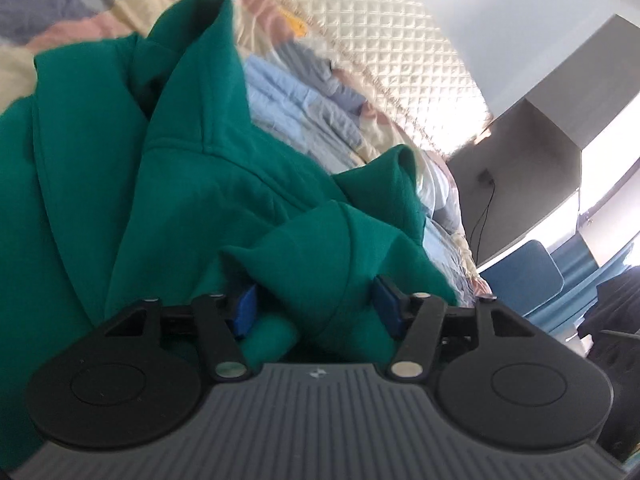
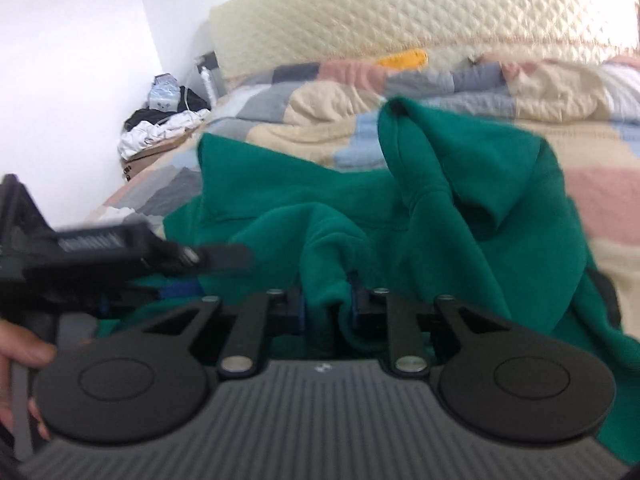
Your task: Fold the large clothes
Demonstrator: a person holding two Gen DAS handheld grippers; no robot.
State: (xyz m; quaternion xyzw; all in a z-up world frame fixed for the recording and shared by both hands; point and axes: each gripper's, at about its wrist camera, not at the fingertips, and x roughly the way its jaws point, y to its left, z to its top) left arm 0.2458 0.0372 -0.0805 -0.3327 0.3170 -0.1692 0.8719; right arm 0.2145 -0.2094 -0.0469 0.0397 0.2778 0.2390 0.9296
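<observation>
Presently: green fleece hooded garment (image 2: 460, 200) lies rumpled on patchwork quilted bedspread (image 2: 560, 92) | no fold visible, whole job left | right gripper (image 2: 326, 304) pinched onto a cloth ridge | left gripper (image 1: 316, 304) half-open, fabric bunched between, pads not pressing.

ahead: bunched green hoodie (image 2: 460, 200) blocks | beyond: bare quilt (image 2: 568, 120) | behind: headboard (image 2: 400, 12)

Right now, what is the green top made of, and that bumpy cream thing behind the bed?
Green top: probably thick cotton fleece; matte, with soft rounded folds and stitched seams.
Bumpy cream thing: looks like quilted, padded fabric with a slight sheen; raised diamond pattern. Exact fibre can't be told.
</observation>
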